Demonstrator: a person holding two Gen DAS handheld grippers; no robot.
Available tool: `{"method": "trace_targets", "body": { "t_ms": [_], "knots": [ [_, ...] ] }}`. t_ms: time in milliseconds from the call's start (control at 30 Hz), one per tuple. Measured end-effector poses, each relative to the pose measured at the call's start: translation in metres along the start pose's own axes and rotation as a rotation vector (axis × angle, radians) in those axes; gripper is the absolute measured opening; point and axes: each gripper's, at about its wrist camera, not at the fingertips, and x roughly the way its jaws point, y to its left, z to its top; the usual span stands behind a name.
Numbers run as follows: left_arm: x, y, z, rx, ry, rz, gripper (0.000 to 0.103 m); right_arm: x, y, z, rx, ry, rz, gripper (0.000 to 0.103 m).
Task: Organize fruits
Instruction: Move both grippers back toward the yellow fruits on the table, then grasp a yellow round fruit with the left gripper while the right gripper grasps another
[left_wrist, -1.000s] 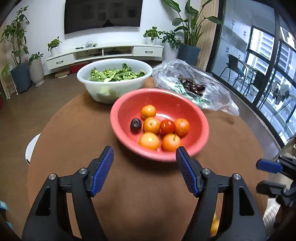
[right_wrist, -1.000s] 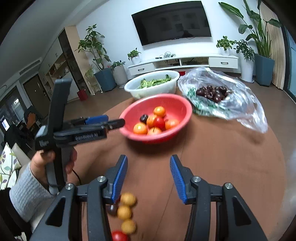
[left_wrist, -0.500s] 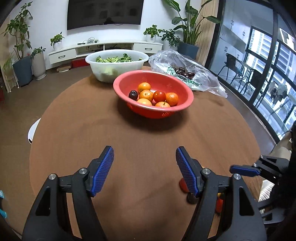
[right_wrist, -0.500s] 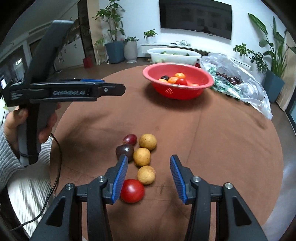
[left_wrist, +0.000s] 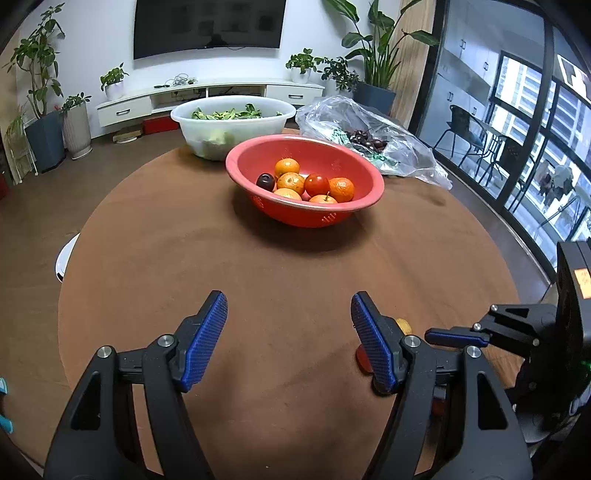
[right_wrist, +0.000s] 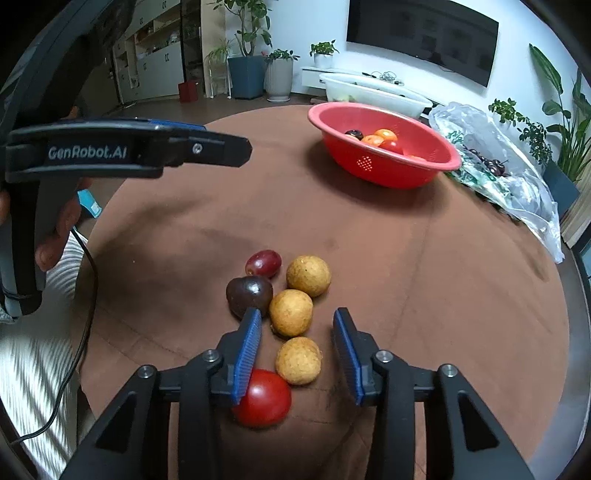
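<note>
As right gripper (right_wrist: 297, 349) drops over loose fruit cluster, jaws closing around nearest tan fruit (right_wrist: 298, 360), no contact yet. Left gripper (left_wrist: 288, 338) wide, empty. Destination red bowl (right_wrist: 424, 173) well apart; pick imminent.

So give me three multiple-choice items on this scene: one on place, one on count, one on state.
1. Where is the red bowl?
A. on the table's far side
B. on the floor
C. inside the white bowl

2. How many yellow fruits lie in the loose pile?
A. one
B. three
C. five

3. What is the left gripper holding?
A. a tomato
B. nothing
C. the bag

Key: 1 A, it sits beyond the pile on the table; 2 B, three lie together; 3 B, only bare table shows between its fingers.
</note>
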Motion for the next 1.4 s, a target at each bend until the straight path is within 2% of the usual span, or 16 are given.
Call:
{"method": "trace_targets", "body": {
  "t_ms": [167, 300, 467, 667, 900, 1167, 1333, 1400],
  "knots": [
    [0.002, -0.005, -0.001, 0.020, 0.011, -0.001, 0.068, 0.003, -0.005, 0.004, 0.005, 0.006, 0.048, 0.028],
    [0.005, -0.011, -0.002, 0.044, 0.019, -0.012, 0.068, 0.002, -0.007, 0.004, 0.010, 0.009, 0.054, 0.028],
    [0.009, -0.026, -0.006, 0.105, 0.040, -0.044, 0.068, -0.008, -0.021, 0.001, 0.095, -0.027, 0.083, 0.028],
    [0.020, -0.056, -0.011, 0.230, 0.084, -0.100, 0.068, -0.027, -0.039, -0.007, 0.196, -0.087, 0.087, 0.028],
    [0.035, -0.084, -0.020, 0.343, 0.130, -0.102, 0.068, -0.032, -0.054, -0.013, 0.264, -0.108, 0.081, 0.028],
    [0.053, -0.098, -0.018, 0.383, 0.152, -0.117, 0.068, -0.037, -0.064, -0.014, 0.310, -0.139, 0.077, 0.028],
    [0.062, -0.097, -0.020, 0.380, 0.192, -0.134, 0.052, -0.037, -0.067, -0.014, 0.319, -0.146, 0.076, 0.028],
    [0.068, -0.096, -0.022, 0.378, 0.208, -0.124, 0.042, -0.038, -0.067, -0.014, 0.324, -0.147, 0.077, 0.028]
  ]
}}
